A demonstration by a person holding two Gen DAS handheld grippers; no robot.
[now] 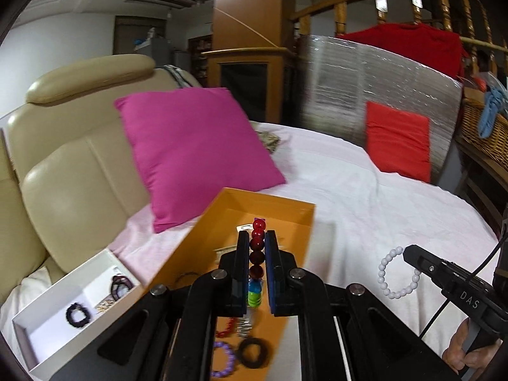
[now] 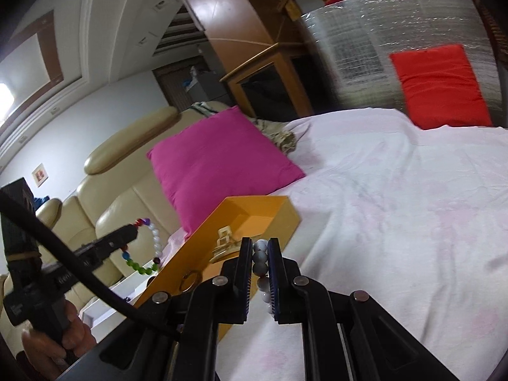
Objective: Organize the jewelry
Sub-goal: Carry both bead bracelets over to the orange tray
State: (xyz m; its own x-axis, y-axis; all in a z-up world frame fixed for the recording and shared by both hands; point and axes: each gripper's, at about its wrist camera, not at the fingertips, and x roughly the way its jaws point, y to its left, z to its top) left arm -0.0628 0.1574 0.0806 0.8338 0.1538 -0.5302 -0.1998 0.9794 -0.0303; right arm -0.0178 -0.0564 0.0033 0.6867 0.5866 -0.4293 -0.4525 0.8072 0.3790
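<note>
While each gripper pinches beads, boxes seemingly wait

A bed covered in a rumpled pale pink sheet carries everything here. A square magenta fabric cushion leans at its near-left side against the cream leather sofa beside it. A rectangular red cushion stands at the far edge, propped against a silver foil panel. An open orange cardboard box rests on the sheet in front of the magenta cushion, with a shallow white cardboard tray just to its left. A crumpled patterned cloth lies behind the magenta cushion.
</note>
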